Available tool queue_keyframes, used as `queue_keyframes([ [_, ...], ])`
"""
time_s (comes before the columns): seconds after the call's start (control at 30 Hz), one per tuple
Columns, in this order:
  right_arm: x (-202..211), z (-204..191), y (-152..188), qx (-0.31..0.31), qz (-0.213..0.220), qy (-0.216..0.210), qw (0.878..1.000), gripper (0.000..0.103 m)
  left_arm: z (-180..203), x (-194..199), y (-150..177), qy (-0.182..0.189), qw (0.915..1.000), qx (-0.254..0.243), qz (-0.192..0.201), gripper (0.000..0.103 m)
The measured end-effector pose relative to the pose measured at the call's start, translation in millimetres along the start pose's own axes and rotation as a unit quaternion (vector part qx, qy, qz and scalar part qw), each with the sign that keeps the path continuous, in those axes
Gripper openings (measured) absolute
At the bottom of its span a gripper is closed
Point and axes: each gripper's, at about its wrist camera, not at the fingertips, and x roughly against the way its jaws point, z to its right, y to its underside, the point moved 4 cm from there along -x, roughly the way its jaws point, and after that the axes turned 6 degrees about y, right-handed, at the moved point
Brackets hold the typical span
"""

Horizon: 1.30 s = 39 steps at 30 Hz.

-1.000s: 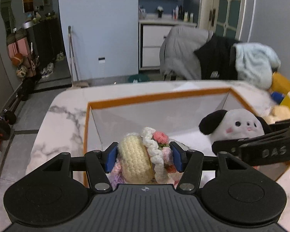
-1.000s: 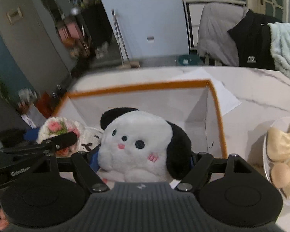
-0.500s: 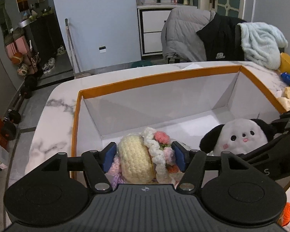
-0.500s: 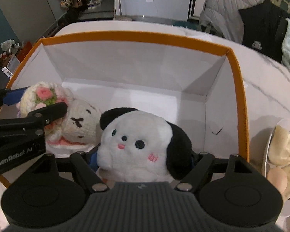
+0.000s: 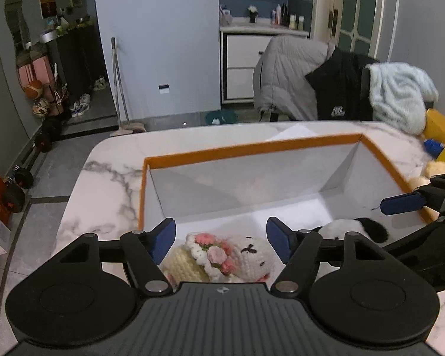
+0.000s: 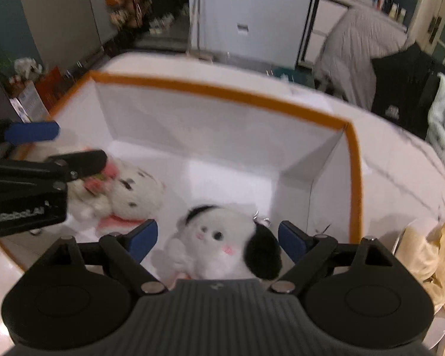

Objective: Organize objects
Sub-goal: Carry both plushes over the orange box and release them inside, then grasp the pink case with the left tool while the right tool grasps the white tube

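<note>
Orange-rimmed box (image 5: 252, 148), frame centre: crochet doll (image 5: 216, 255) and black-eared plush (image 6: 222, 246) lie inside, released. Left tongs (image 5: 221, 237) and right tongs (image 6: 213, 237): spread, empty. Remaining: items at right on tabletop (image 5: 103, 178), seemingly unsorted.

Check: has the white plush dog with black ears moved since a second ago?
Yes. The white plush dog with black ears left the right gripper, now open, and lies on the orange-rimmed white box floor.

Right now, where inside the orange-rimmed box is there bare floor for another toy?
The orange-rimmed white box has bare floor along its far wall and right corner. The near side is crowded by the crocheted flower-crowned doll and black-eared white plush.
</note>
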Motion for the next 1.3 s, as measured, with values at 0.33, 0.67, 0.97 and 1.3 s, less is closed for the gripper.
queue_keyframes([
  [0.33, 103, 4, 72, -0.051, 0.091, -0.037, 0.994, 0.099, 12, 98, 59, 0.051, 0.9966, 0.019, 0.061, 0.091],
  [0.67, 127, -15, 203, -0.135, 0.094, -0.073, 0.984, 0.100, 11, 87, 150, 0.112, 0.9831, 0.144, -0.011, 0.092],
  [0.97, 123, -24, 246, -0.152, 0.079, -0.075, 0.982, 0.100, -1, 50, 167, 0.171, 0.9554, 0.237, -0.039, 0.084],
  [1.3, 84, -29, 256, -0.068, 0.058, -0.061, 0.994, 0.100, 4, 33, 170, 0.214, 0.9436, 0.245, -0.060, 0.068],
])
